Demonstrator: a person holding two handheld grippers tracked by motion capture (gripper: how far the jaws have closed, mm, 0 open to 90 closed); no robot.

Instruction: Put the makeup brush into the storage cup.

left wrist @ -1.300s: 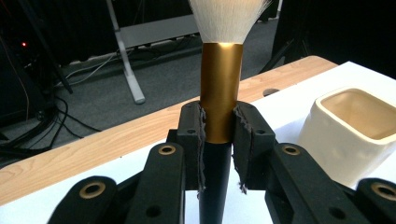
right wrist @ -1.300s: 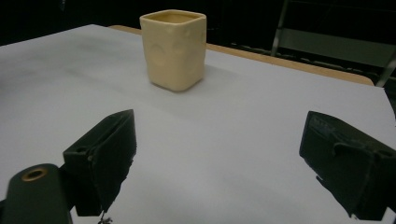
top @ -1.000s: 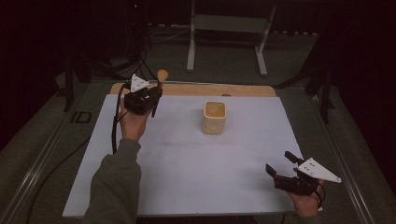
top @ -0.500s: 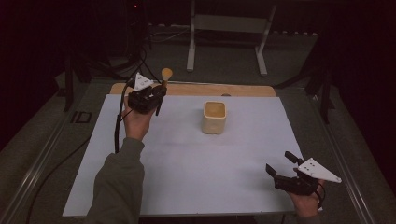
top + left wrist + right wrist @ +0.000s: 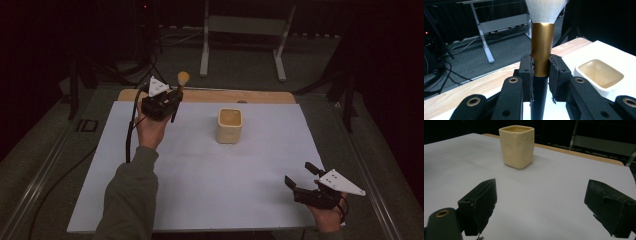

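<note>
Since a second ago the left gripper (image 5: 176,100) has drifted slightly right along the far left of the white table sheet (image 5: 200,170), its jaws clamped on the gold ferrule of a black-handled makeup brush with pale bristles (image 5: 542,50), held upright above the sheet. Right of it, well apart, the cream square ceramic cup (image 5: 230,125) stands upright on the sheet. Near the sheet's right corner, the right gripper (image 5: 299,175) rests with jaws wide apart, holding nothing.

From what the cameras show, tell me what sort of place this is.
Probably a lab recording bench: a white sheet over a wooden tabletop, cables on the floor, and a metal stand against dark surroundings.
</note>
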